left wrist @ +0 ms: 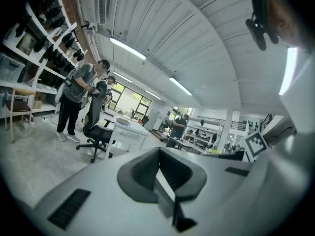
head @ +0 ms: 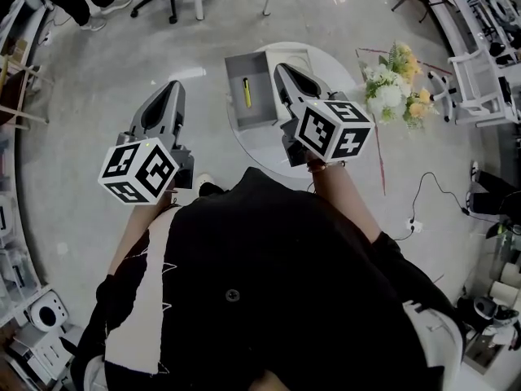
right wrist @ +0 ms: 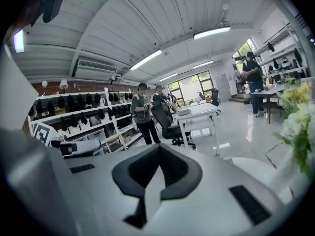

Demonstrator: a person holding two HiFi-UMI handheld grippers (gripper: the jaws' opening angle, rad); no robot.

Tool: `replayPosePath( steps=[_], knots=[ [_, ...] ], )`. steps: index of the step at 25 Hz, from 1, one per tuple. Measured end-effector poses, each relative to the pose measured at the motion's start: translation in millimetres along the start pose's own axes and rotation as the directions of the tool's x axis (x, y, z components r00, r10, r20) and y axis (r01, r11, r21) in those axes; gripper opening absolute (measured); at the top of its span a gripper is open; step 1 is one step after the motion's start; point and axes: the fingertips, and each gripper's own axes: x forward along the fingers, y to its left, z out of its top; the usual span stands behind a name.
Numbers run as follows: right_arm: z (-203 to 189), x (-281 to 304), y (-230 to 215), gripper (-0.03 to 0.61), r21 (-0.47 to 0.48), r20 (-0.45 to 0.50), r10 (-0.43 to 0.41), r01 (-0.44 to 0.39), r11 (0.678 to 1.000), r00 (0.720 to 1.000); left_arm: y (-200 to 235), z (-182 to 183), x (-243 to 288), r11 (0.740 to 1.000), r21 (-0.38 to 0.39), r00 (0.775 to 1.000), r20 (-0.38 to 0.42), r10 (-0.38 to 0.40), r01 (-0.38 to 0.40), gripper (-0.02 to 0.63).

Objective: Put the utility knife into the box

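The yellow utility knife [head: 247, 92] already lies inside the grey box [head: 262, 108], long axis along the box's length, pointing away from me. My right gripper [head: 282, 69], clenched on nothing, hangs at the box's right edge. It is nearer than my left gripper [head: 172, 86], likewise clenched and empty, well off the box's left side.

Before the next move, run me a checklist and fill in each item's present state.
1. Utility knife inside the box: ok, it lies flat on the box floor.
2. Box resting on the round table: ok.
3. Left tool free of load: ok, jaws together with nothing between them.
4. Right tool free of load: ok, jaws together with nothing between them.
5. Right tool clear of the box: cannot tell; in the head view it overlaps the box's right edge, and its height above it is unclear.
6. Left tool clear of the table: ok, it is over the floor, left of the table.
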Motion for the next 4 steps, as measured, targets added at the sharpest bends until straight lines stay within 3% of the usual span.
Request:
replayPosePath(
  steps=[4],
  knots=[
    [-0.7, -6.3, -8.2, 0.005, -0.004, 0.000, -0.010, 0.010, 1.000, 1.000, -7.2, -2.9, 3.0, 1.000, 0.001, 1.000, -0.004, -0.004, 0.004, 0.011]
  ],
)
